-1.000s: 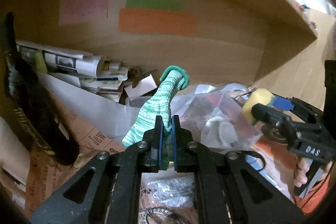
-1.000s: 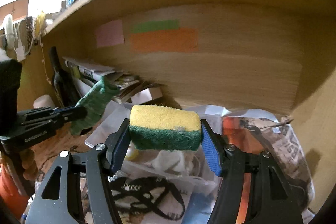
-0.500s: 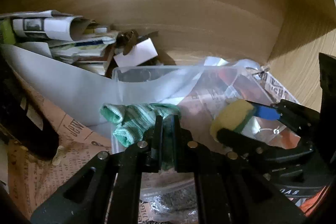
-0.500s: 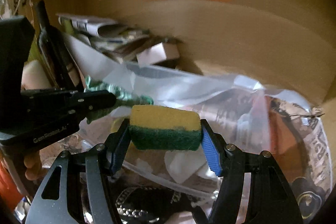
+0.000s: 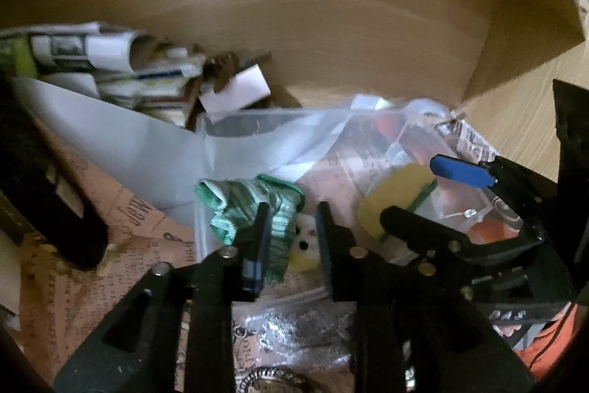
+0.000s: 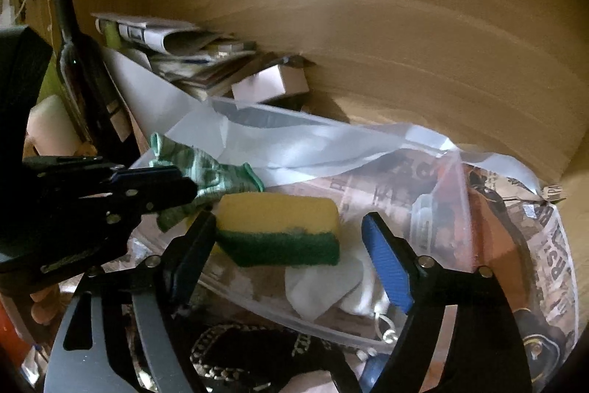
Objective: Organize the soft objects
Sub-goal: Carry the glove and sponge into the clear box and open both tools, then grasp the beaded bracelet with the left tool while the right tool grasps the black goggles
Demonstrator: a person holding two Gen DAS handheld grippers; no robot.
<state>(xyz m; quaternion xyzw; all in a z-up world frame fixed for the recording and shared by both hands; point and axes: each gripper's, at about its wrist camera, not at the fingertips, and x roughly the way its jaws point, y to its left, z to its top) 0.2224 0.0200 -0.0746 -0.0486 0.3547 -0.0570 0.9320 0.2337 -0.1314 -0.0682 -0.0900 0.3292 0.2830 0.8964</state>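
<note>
A green and white knit glove point(image 5: 254, 209) lies crumpled at the left end of a clear plastic bin point(image 5: 235, 120). My left gripper point(image 5: 291, 227) is open just over it; the glove rests against the left finger. In the right wrist view the glove point(image 6: 206, 172) and left gripper point(image 6: 176, 186) sit at the left. My right gripper point(image 6: 287, 242) is open; the yellow and green sponge point(image 6: 279, 231) touches only its left finger, apart from the blue right pad point(image 6: 386, 267). In the left wrist view the sponge point(image 5: 394, 194) lies in the bin.
The bin holds a white cloth point(image 6: 324, 286) and a small white plush point(image 5: 305, 242). A dark bottle point(image 6: 84, 72) stands left. Stacked papers point(image 6: 176, 50) and a white box point(image 6: 272, 83) sit behind. The wooden shelf wall point(image 6: 405, 61) carries coloured notes. A black chain strap point(image 6: 250, 348) lies in front.
Both grippers have opened. The glove has dropped from the left gripper into the bin, and the sponge has been let go by the right gripper, sagging to the left.
</note>
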